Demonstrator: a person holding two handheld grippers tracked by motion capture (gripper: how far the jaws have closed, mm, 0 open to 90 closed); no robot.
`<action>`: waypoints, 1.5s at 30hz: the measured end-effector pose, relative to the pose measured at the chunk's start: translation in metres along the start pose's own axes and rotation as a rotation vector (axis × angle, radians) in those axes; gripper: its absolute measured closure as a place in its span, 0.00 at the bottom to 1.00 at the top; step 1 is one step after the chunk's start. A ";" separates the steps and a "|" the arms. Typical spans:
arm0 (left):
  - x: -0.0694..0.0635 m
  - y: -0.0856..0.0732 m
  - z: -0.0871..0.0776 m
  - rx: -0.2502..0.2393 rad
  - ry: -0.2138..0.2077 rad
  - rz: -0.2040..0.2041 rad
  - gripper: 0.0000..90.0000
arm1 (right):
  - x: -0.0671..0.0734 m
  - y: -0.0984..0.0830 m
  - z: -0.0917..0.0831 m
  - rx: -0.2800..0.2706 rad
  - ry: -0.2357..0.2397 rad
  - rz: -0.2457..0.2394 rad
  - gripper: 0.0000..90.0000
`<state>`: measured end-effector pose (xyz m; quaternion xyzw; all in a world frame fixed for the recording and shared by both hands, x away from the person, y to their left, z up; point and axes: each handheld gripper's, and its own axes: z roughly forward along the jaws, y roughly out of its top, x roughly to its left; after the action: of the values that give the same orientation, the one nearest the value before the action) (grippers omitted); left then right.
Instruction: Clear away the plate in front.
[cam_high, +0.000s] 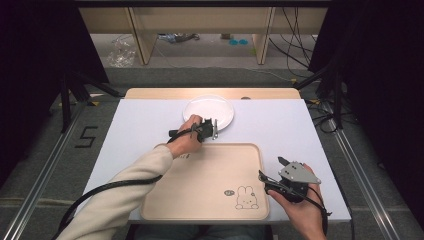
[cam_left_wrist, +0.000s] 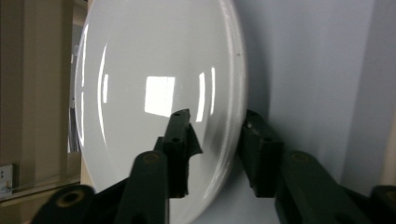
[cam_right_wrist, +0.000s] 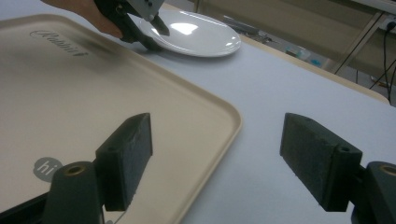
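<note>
A white plate (cam_high: 208, 110) lies at the far middle of the pale table (cam_high: 280, 125). My left gripper (cam_high: 213, 128) is rolled on its side at the plate's near rim. In the left gripper view the plate (cam_left_wrist: 154, 93) has its rim between the jaws of the left gripper (cam_left_wrist: 217, 135): one finger (cam_left_wrist: 180, 140) lies over the inside, the other (cam_left_wrist: 259, 154) outside the rim, and a gap shows. My right gripper (cam_high: 270, 167) stands wide open and empty beside the tray's right edge. In the right gripper view the right gripper (cam_right_wrist: 217, 158) spans the tray corner.
A beige tray (cam_high: 210, 180) with a rabbit drawing (cam_high: 246, 197) lies at the near middle, its rim (cam_right_wrist: 224, 116) rounded. A wooden strip (cam_high: 150, 93) borders the table's far edge. Black frames and cables (cam_high: 325, 120) stand on the floor at both sides.
</note>
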<state>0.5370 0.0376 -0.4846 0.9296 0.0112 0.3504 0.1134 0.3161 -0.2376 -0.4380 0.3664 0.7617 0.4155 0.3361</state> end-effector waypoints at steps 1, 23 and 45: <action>-0.001 0.001 0.000 0.002 -0.007 0.006 0.79 | 0.000 0.000 0.000 0.000 0.000 0.000 0.29; 0.010 0.009 -0.022 0.027 0.118 0.006 0.98 | 0.000 0.000 0.001 -0.006 0.009 0.009 0.31; 0.009 0.001 -0.029 0.000 0.153 0.000 0.98 | 0.000 0.000 0.001 -0.005 0.012 0.015 0.32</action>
<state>0.5245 0.0435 -0.4579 0.9002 0.0198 0.4203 0.1122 0.3163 -0.2372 -0.4388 0.3687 0.7598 0.4223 0.3293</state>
